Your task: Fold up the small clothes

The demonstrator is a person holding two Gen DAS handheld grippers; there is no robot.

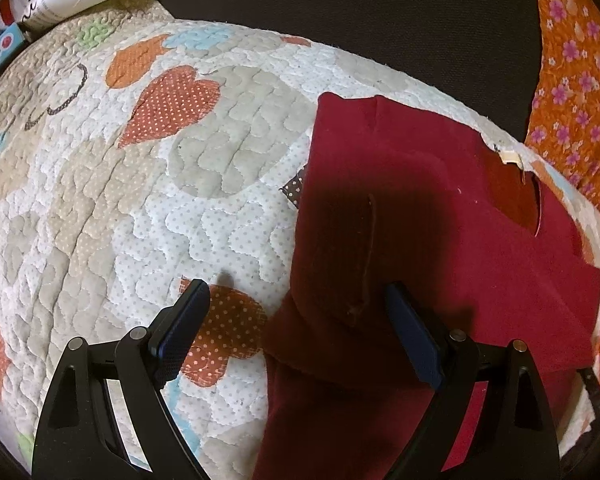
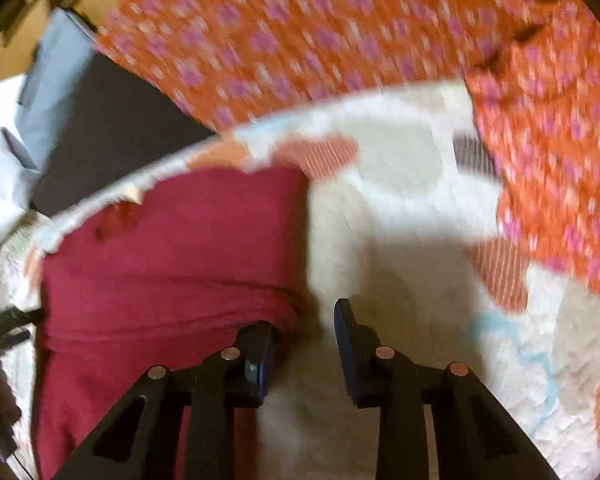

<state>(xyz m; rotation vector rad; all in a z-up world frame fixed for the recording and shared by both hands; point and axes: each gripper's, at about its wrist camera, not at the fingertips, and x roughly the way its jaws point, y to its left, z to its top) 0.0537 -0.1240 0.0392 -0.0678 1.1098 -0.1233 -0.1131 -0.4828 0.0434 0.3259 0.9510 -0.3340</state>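
A dark red small garment (image 1: 420,216) lies on a quilted mat with heart patches (image 1: 140,200). In the left wrist view my left gripper (image 1: 296,296) is open above the garment's left edge, its right finger over the red cloth and its left finger over the mat. In the blurred right wrist view the red garment (image 2: 172,248) lies at the left, with a fold ridge across it. My right gripper (image 2: 304,320) is open just past the garment's right edge, holding nothing.
An orange cloth with pink flowers (image 1: 580,80) lies beyond the mat's right side and fills the top right of the right wrist view (image 2: 340,32). A dark surface (image 1: 340,12) lies behind the mat. White paper and a box (image 1: 4,40) sit at far left.
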